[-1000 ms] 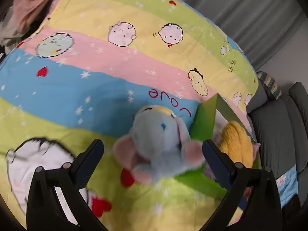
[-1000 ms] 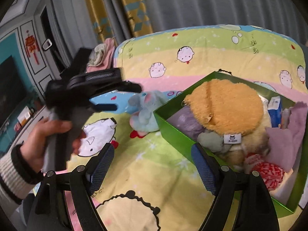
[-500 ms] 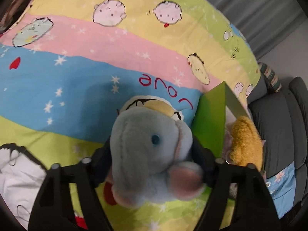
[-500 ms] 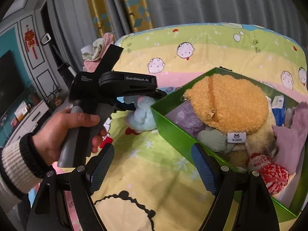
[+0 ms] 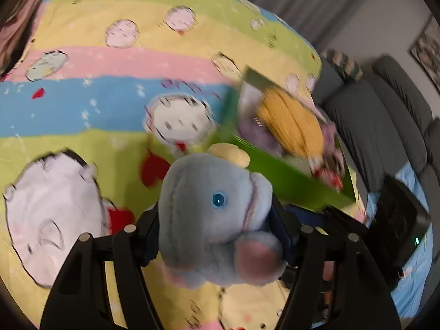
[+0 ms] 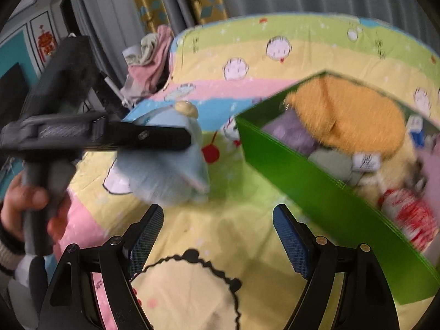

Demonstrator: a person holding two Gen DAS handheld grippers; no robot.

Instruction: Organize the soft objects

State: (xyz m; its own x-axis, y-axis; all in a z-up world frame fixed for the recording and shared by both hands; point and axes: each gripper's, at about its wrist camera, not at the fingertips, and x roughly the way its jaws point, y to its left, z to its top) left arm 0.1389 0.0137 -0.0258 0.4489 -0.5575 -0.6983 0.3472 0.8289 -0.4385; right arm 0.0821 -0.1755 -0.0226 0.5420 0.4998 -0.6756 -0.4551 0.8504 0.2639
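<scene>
Done: we see plush toys filling the green box (image 6: 316,170), right of frame.
Left: left hand-held gripper (image 5: 217,236) clenches the elephant plush (image 5: 214,214), unboxed.
Right hand-held gripper (image 6: 217,236): released, empty.

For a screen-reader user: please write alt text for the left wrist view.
The left gripper clamps a grey-blue plush elephant above a cartoon-print bedspread. Behind it, a green box holds an orange plush.

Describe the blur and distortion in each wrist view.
Left wrist view: the striped cartoon bedsheet and green box smear with motion, while the grey plush elephant stays fairly sharp. Right wrist view: the elephant and box blur. Both views bulge, fisheye, with dark corners.
</scene>
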